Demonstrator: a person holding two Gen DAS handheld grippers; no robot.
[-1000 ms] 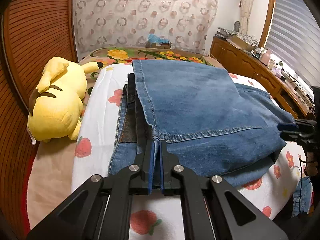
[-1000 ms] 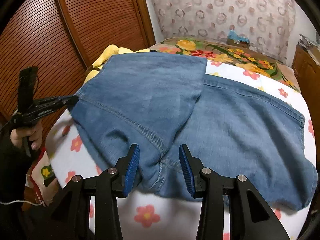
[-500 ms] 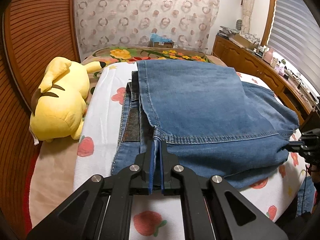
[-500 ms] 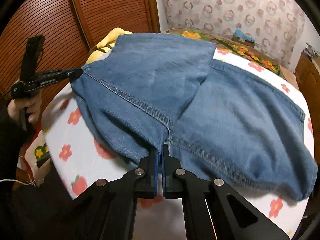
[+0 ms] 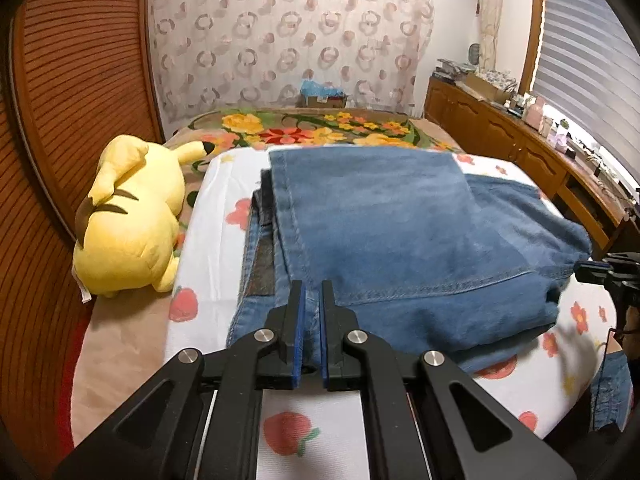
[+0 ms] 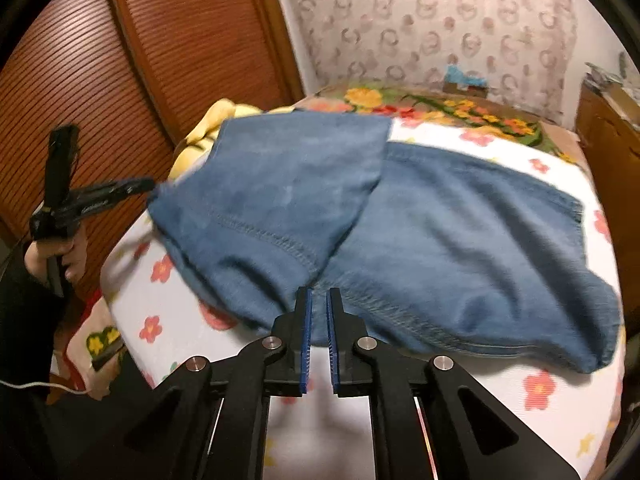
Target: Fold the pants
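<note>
Blue denim pants [image 5: 392, 236] lie folded on the flowered bed sheet [image 5: 212, 240]; they also show in the right wrist view [image 6: 440, 240]. My left gripper [image 5: 312, 300] is shut on the near hem corner of the top layer. My right gripper [image 6: 319, 304] is shut on the other hem corner. Each gripper shows in the other's view, the right one at the far right edge [image 5: 600, 270] and the left one held by a hand at the left [image 6: 112, 194]. The top layer is lifted slightly between them.
A yellow plush toy [image 5: 128, 216] lies left of the pants beside the ribbed wooden wall [image 5: 72, 100]. A flowered blanket [image 5: 312, 132] covers the bed's far end. A wooden cabinet [image 5: 520, 160] with clutter runs along the right.
The right gripper closed on the pants hem a second ago and has since lifted. Both grippers have drawn the top layer's hem toward the near side, raised a little.
</note>
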